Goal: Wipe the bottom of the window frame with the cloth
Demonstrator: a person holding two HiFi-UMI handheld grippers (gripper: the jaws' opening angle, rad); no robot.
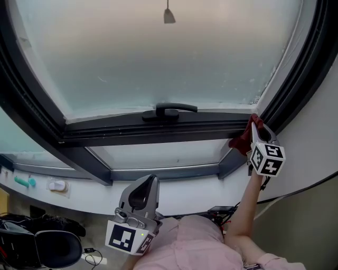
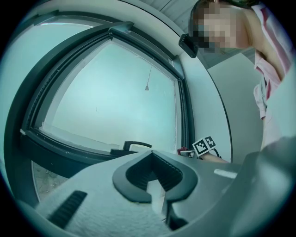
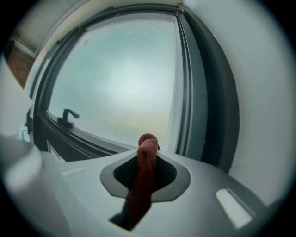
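Note:
A dark red cloth [image 1: 244,138] is pinched in my right gripper [image 1: 257,126], which sits at the right end of the dark bottom window frame [image 1: 158,133], close to the corner. In the right gripper view the cloth [image 3: 144,178] stands up between the closed jaws in a folded strip, its top just under the frame's bottom corner. My left gripper [image 1: 143,194] hangs low near my body, well below the frame, jaws shut and empty [image 2: 155,187]. A black window handle [image 1: 170,110] sits mid-frame.
The frosted pane [image 1: 158,52] fills the upper view; a pull cord end [image 1: 168,16] hangs at the top. A white sill [image 1: 58,185] at the left carries small items. A dark side frame [image 1: 296,68] and white wall [image 1: 317,137] close in on the right.

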